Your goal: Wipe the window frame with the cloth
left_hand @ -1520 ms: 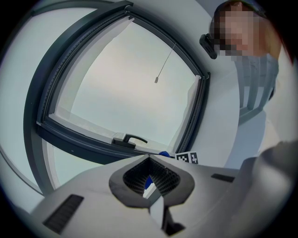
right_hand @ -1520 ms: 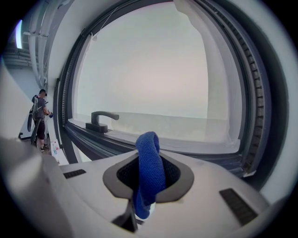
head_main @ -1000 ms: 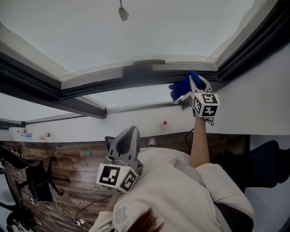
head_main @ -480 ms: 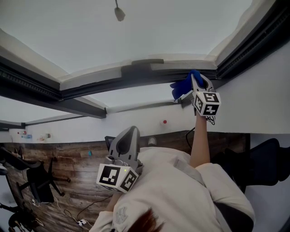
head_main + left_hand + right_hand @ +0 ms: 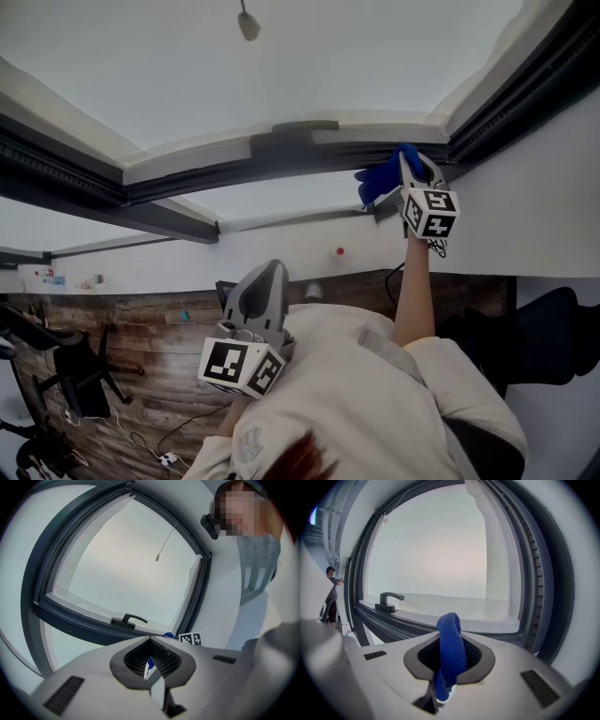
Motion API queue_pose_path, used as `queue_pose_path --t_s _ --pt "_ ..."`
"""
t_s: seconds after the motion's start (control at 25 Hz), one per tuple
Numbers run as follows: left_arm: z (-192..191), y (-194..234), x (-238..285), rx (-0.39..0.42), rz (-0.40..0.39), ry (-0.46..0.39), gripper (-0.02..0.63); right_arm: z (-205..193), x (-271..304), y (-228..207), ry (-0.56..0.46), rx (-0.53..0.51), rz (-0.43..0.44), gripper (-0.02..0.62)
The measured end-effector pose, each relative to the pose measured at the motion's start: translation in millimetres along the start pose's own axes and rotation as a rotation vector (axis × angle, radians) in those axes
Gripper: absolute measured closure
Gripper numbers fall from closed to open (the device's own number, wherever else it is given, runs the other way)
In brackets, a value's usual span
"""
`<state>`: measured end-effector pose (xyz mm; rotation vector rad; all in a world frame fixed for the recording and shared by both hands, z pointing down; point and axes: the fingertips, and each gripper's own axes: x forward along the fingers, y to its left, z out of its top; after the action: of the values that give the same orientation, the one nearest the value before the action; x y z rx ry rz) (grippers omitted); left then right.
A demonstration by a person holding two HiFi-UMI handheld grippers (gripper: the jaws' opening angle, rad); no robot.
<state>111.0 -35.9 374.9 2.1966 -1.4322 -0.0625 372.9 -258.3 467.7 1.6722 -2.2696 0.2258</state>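
Blue cloth (image 5: 450, 644) btwn right gripper (image 5: 410, 171) jaws.

Below and left of the left gripper (image 5: 268, 281): a black office chair (image 5: 80, 375) on a wooden floor (image 5: 141, 347), loose cables (image 5: 159, 457) near its base. Below and left of the right gripper (image 5: 412, 173): a small red dot (image 5: 339, 252) on the white wall (image 5: 534, 187). Ahead of that gripper and to its left: a dark window handle (image 5: 389, 599). Far off at its left edge: a person (image 5: 332, 599) standing. High ahead of the left gripper: a thin pull cord (image 5: 166, 540) hanging across the pane.
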Motion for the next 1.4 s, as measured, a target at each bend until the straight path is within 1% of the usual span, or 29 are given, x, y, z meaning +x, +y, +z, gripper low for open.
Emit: queue_pose_path --t_s 0.52,1.08,1.4 --pt "0 -4 6 0.005 -0.013 0.004 0.601 -1 -1 -10 0.008 -0.003 -0.023 0.541" --pt "2 -1 8 -0.002 -0.005 -0.005 0.601 -2 -3 -19 0.01 0.0 -0.041 0.541" --pt "3 1 8 -0.005 -0.005 -0.008 0.601 -3 -4 -27 0.013 0.002 -0.073 0.541"
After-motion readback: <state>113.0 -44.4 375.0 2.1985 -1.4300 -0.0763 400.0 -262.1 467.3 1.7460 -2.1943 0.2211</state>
